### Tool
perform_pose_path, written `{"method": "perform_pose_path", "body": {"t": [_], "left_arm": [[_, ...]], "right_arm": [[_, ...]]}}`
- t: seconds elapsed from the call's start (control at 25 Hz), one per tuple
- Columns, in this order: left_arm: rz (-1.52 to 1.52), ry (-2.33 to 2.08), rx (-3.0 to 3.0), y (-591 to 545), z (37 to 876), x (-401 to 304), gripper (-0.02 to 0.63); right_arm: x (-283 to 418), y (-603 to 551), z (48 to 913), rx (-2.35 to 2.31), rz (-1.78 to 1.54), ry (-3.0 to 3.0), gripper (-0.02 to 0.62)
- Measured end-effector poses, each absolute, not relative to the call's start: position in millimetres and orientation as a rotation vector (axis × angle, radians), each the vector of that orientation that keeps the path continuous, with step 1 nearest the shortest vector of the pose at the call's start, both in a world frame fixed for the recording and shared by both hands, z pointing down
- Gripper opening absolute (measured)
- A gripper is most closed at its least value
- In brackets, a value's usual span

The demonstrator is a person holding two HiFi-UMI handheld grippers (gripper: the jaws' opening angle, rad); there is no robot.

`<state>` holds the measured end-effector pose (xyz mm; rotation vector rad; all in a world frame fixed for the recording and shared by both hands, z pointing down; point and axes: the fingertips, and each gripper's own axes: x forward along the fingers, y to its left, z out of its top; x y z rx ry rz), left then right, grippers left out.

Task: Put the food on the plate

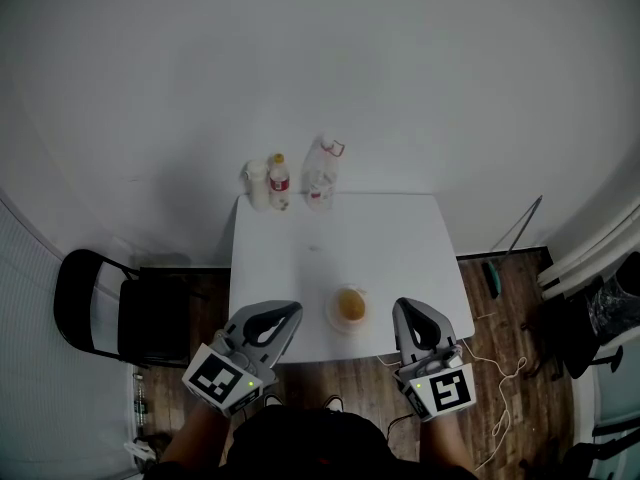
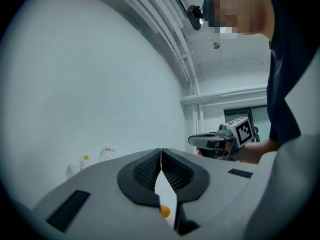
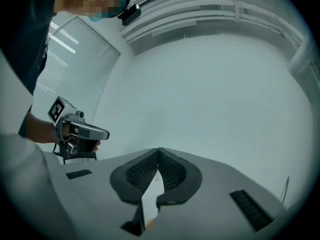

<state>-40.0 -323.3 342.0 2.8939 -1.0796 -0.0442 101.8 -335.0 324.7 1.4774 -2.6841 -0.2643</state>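
Left gripper (image 1: 291,312) and right gripper (image 1: 406,308) hover side by side at the bottom of the frame, just over the table's (image 1: 340,233) near edge. Both pairs of jaws are pressed tip to tip with nothing between them. Each gripper view shows only a sliver of tabletop through the gap.

Between the two, low centre, sits the plate (image 1: 332,315) with the orange-brown food (image 1: 350,306) already on it, or so it looks from up here. No other food is on view.

The danger is that plate. It sits close to the front edge, with a gripper just beside it on either side. A careless sweep of a closed jaw could nudge it over the edge onto the floor (image 1: 340,376). The food looks soft too, and a hard pinch may squash it.

At the table's far edge, upper centre, stand three bottles (image 1: 279,181), upright and well apart from the plate. The tabletop is plain white against a pale wall (image 1: 300,68). A black chair (image 1: 95,303) stands at left, and loose cables (image 1: 500,368) trail over the wooden boards at lower right.
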Motion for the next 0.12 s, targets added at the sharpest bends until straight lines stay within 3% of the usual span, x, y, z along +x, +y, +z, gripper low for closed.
{"method": "perform_pose_path", "body": {"t": [0.12], "left_arm": [[-0.067,-1.068,2.916,-324.4,339.2,-37.8,0.023]], "right_arm": [[102.9,-336.3,324.6,1.478,-0.258,-2.689,0.021]]}}
